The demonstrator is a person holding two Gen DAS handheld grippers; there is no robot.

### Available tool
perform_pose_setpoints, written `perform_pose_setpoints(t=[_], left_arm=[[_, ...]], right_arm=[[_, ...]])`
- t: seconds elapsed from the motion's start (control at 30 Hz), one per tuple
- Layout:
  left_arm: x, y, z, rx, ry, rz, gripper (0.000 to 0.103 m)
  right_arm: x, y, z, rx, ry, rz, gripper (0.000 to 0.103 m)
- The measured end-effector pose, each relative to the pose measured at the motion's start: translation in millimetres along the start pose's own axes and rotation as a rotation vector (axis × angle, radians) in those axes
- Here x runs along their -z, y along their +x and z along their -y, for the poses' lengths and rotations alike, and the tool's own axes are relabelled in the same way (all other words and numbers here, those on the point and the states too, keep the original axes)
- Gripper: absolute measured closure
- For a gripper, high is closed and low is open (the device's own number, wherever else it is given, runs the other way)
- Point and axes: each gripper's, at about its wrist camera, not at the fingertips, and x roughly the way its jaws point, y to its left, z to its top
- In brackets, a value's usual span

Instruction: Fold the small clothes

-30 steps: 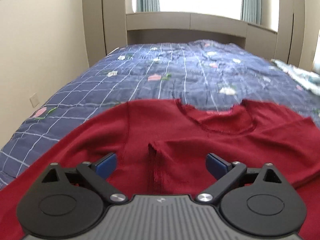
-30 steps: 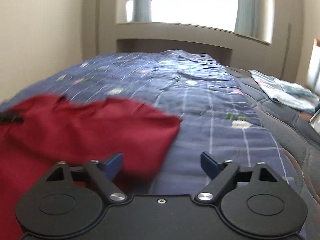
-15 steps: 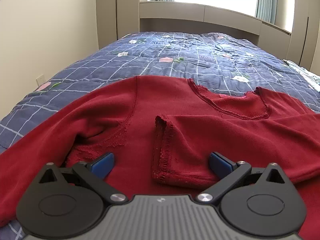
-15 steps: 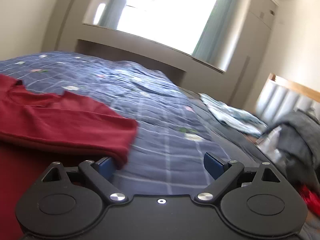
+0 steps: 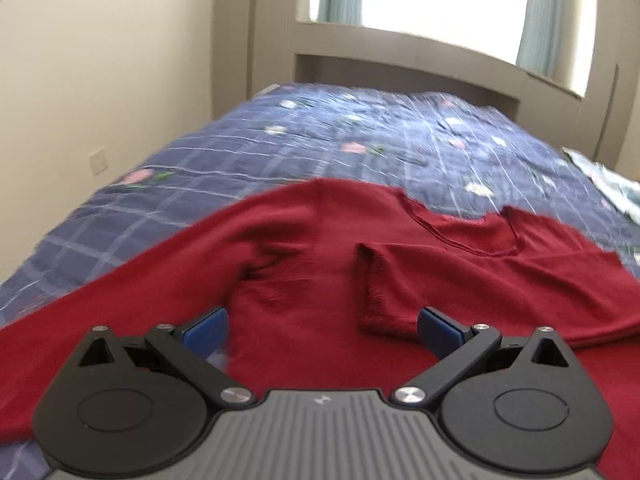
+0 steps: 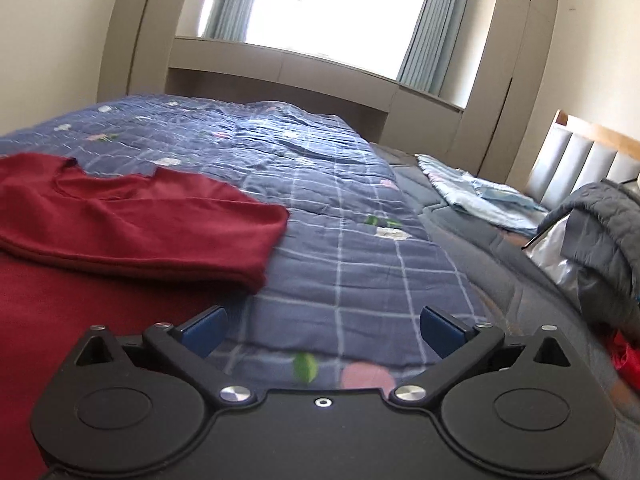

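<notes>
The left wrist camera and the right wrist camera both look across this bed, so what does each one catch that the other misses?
Only the left wrist view shows the sweater's folded-over sleeve cuff, the other sleeve stretched out flat, and a wall socket.

Only the right wrist view shows a grey quilted jacket, a padded headboard and the sweater's folded outer edge.

Both show the dark red knit sweater on the blue checked floral quilt, the bright window, pale blue folded fabric, and an open claw: left, right, opening wider with nothing between.
</notes>
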Motion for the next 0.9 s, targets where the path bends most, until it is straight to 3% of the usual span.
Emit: perform_pose_setpoints(t=[0.17, 0.37, 0.5, 0.6, 0.7, 0.8, 0.9], left_arm=[[16.2, -47.6, -63.1, -0.106, -0.147, 0.014, 0.000], [43.0, -86.7, -161.3, -0.408, -0.271, 0.027, 0.000], [59.8, -96.8, -217.0, -0.516, -0.375, 0.015, 0.000], [71.1, -94.7, -246.9, -0.518, -0.452, -0.009, 0.000], [78.2, -95.2, -269.4, -0.436, -0.549, 0.009, 0.002], [79.0, -98.7, -279.8, -0.381, -0.587, 0.044, 0.010], [76.0, -99.8, -287.3, -0.332, -0.578, 0.056, 0.026]], right_arm=[[-3.6, -36.5, -24.7, -0.129, 0.011, 0.015, 0.001], [-7.6, -69.5, -79.4, -0.311, -0.082, 0.043, 0.001], [-13.8, -82.1, -119.7, -0.378, -0.150, 0.056, 0.001], [-19.1, -89.3, -146.4, -0.424, -0.181, 0.057, 0.001], [-22.9, -95.2, -167.0, -0.467, -0.205, 0.072, 0.001], [-26.1, -100.3, -190.3, -0.516, -0.226, 0.078, 0.001], [-27.5, -107.8, -215.7, -0.571, -0.265, 0.089, 0.001]])
